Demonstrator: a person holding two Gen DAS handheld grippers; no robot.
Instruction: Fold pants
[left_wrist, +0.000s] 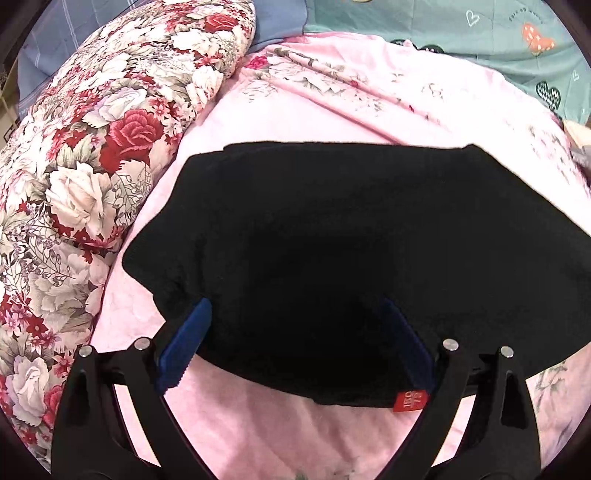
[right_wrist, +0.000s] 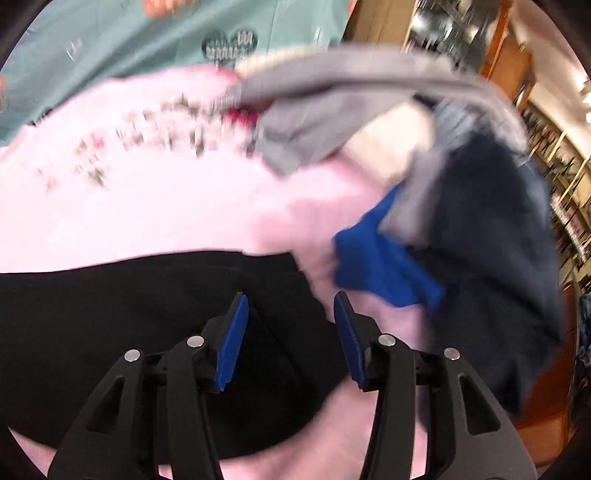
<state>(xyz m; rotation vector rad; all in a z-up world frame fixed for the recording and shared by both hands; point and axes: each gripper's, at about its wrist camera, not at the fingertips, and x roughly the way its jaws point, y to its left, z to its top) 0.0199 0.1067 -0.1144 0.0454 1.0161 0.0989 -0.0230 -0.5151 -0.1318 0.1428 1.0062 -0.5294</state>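
Observation:
The black pants (left_wrist: 343, 258) lie folded in a flat block on the pink sheet (left_wrist: 258, 435), with a small red tag (left_wrist: 410, 400) at the near edge. My left gripper (left_wrist: 295, 317) is wide open, its blue pads (left_wrist: 186, 339) straddling the near part of the pants; the fingertips are hidden against the dark cloth. In the right wrist view the pants (right_wrist: 129, 332) fill the lower left. My right gripper (right_wrist: 290, 299) is open just above their right end, holding nothing. The view is blurred.
A rolled floral quilt (left_wrist: 85, 177) lies along the left of the pants. A teal heart-print cover (left_wrist: 461, 33) lies at the back. A pile of grey, blue and dark clothes (right_wrist: 461, 221) sits to the right of my right gripper. Wooden shelving (right_wrist: 554, 166) stands beyond.

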